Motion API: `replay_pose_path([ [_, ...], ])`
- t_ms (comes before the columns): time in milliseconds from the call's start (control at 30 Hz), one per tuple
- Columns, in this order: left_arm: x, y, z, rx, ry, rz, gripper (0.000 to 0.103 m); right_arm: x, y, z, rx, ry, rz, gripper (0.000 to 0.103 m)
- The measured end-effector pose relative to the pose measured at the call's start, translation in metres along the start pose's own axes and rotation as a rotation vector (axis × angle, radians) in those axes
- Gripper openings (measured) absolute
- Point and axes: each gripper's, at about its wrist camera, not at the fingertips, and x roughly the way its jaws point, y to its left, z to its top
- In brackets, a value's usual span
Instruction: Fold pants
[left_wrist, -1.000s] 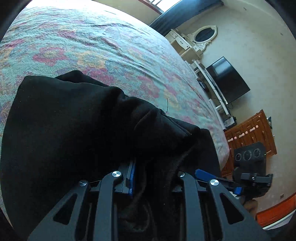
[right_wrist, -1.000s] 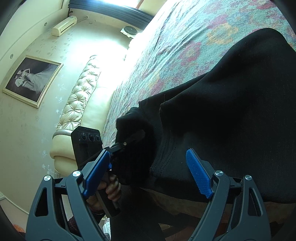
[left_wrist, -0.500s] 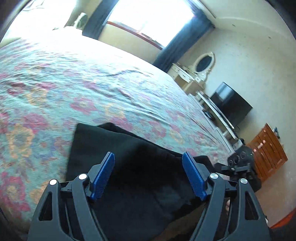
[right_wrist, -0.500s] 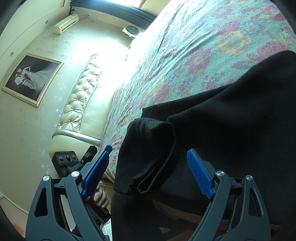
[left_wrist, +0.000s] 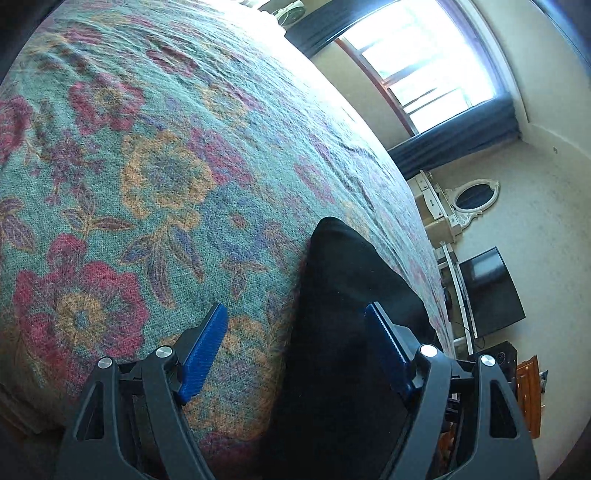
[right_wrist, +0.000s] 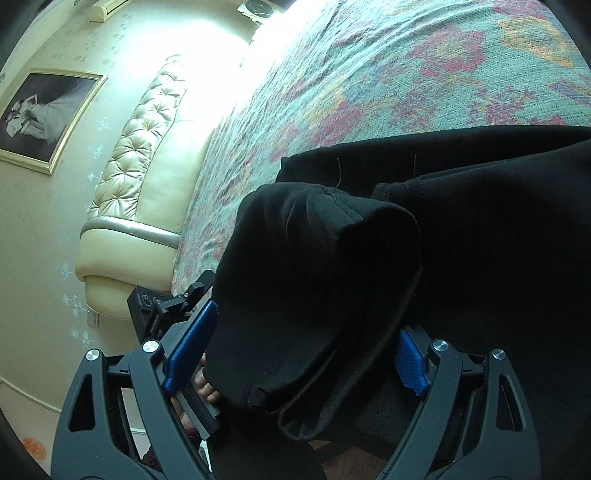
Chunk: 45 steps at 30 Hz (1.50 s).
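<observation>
Black pants (left_wrist: 343, 314) lie on the floral bedspread (left_wrist: 166, 177), close to the bed's near edge. My left gripper (left_wrist: 295, 350) is open over the pants' left edge, with nothing pinched between its blue pads (left_wrist: 207, 350). In the right wrist view a bunched, folded-over hump of the pants (right_wrist: 317, 280) sits between the wide jaws of my right gripper (right_wrist: 299, 354). That gripper is open, its right pad (right_wrist: 410, 358) half hidden behind the cloth. The left gripper (right_wrist: 166, 306) and the fingers of the hand (right_wrist: 207, 387) holding it show beside the hump.
A cream tufted headboard (right_wrist: 140, 147) and a framed picture (right_wrist: 40, 114) stand to the left of the bed. A window (left_wrist: 424, 62), a white dresser with an oval mirror (left_wrist: 472, 199), a black TV (left_wrist: 487, 291) and a wooden cabinet (left_wrist: 528, 391) line the far side.
My left gripper let go of the pants, opened wide and swung left, so bedspread now fills its view. My right gripper moved in on the bunched fold, which now lies between its jaws.
</observation>
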Motion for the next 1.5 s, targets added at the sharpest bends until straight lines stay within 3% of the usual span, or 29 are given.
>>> replay_pose_path([
  [33,0.0,0.0,-0.001,-0.001,0.001,-0.002,0.077,0.003,0.001,0.0,-0.009,-0.004,-0.013,0.082],
  [100,0.001,0.001,-0.001,-0.004,0.001,-0.009,0.077,0.008,0.002,0.001,-0.015,0.0,-0.038,0.031],
  [167,-0.001,0.004,-0.002,-0.012,0.0,-0.02,0.077,0.014,-0.003,0.002,0.002,0.02,-0.033,0.013],
  [300,-0.005,0.002,-0.004,-0.011,0.0,-0.031,0.078,0.003,0.009,0.002,-0.031,-0.005,0.014,0.011],
  [433,-0.006,-0.007,-0.007,0.011,0.011,-0.048,0.078,-0.045,0.038,0.008,-0.115,-0.082,0.069,0.009],
  [600,0.0,-0.038,-0.012,0.061,0.049,-0.096,0.078,-0.114,0.043,0.012,-0.173,-0.148,0.036,0.009],
  [833,0.032,-0.102,-0.031,0.199,0.134,-0.16,0.079,-0.197,-0.017,0.01,-0.093,-0.232,-0.072,0.009],
  [1000,0.06,-0.125,-0.056,0.269,0.199,-0.149,0.079,-0.207,-0.082,-0.001,0.03,-0.22,-0.126,0.007],
  [1200,0.071,-0.139,-0.07,0.35,0.196,-0.102,0.081,-0.197,-0.129,-0.006,0.136,-0.211,-0.098,0.007],
  [1333,0.054,-0.142,-0.071,0.369,0.107,-0.079,0.081,-0.199,-0.124,-0.003,0.126,-0.222,-0.101,0.007],
  [1433,0.044,-0.127,-0.065,0.314,0.076,-0.052,0.081,-0.2,-0.125,-0.007,0.138,-0.196,-0.088,0.026],
  [1500,0.037,-0.112,-0.06,0.255,0.076,-0.047,0.081,-0.206,-0.123,-0.015,0.136,-0.193,-0.065,0.055],
])
